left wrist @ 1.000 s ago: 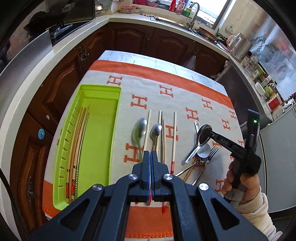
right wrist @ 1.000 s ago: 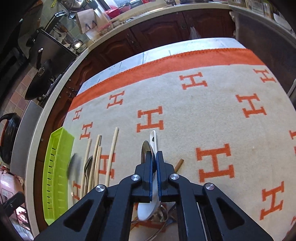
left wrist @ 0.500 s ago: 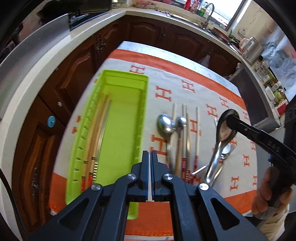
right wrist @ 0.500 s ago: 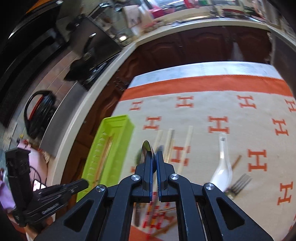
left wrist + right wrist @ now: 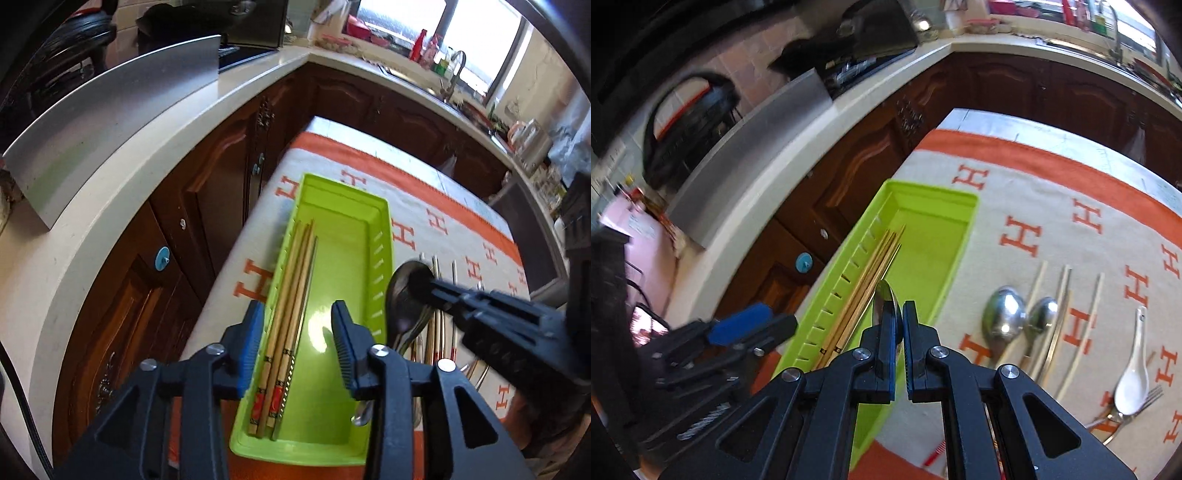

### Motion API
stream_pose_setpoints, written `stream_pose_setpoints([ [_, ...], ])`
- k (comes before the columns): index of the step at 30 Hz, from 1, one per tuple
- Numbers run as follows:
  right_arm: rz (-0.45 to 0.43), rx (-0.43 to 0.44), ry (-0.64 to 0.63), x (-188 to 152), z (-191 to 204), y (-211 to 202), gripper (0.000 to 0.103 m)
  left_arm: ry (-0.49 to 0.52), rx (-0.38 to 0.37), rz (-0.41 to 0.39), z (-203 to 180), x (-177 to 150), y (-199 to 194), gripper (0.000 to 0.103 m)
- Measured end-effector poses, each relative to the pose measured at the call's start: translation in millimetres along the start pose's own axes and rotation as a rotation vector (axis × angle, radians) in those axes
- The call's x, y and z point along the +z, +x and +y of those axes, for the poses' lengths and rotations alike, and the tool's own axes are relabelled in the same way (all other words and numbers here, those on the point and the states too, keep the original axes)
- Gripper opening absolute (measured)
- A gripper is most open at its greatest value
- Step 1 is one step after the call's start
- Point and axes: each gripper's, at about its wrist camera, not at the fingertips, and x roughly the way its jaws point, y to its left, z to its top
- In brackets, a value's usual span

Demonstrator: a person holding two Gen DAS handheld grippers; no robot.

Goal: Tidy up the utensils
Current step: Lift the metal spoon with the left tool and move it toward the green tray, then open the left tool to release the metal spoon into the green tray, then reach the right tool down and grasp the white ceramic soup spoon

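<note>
A lime-green tray (image 5: 384,258) lies along the left edge of the orange-and-cream cloth, with several chopsticks (image 5: 291,288) resting along its left side. My left gripper (image 5: 297,317) hovers over the tray's near half. Its jaws are opening, and nothing is pressed between the pads. My right gripper (image 5: 898,308) is shut on a metal spoon (image 5: 884,295), held edge-on above the tray (image 5: 934,192). In the left wrist view that spoon's bowl (image 5: 406,291) hangs just right of the tray wall. The left gripper (image 5: 738,332) shows at the right wrist view's lower left.
Two metal spoons (image 5: 1003,317) and several loose chopsticks (image 5: 1067,314) lie on the cloth right of the tray. A white ceramic spoon (image 5: 1132,380) and a fork (image 5: 1145,398) lie further right. Dark wood cabinets (image 5: 221,177) and a pale counter (image 5: 110,206) stand close beyond the table's left edge.
My left gripper moved left over the tray and its jaws parted, leaving a chopstick in the tray. My right gripper carried the metal spoon left from the pile toward the tray.
</note>
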Motion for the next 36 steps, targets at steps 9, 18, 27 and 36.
stream_pose_setpoints([
  [9,0.072,-0.052,-0.004,-2,17,49,0.019,-0.037,-0.038,0.072,29,3,23,0.073],
  [18,0.017,-0.018,0.051,-6,1,21,0.026,-0.013,-0.069,0.047,18,2,17,0.093],
  [27,-0.036,-0.023,0.140,-29,-54,-34,0.026,-0.006,-0.089,0.075,-9,5,12,0.102],
  [36,-0.093,-0.057,0.277,-73,-123,-78,0.026,0.116,-0.017,0.041,-59,-2,8,0.102],
])
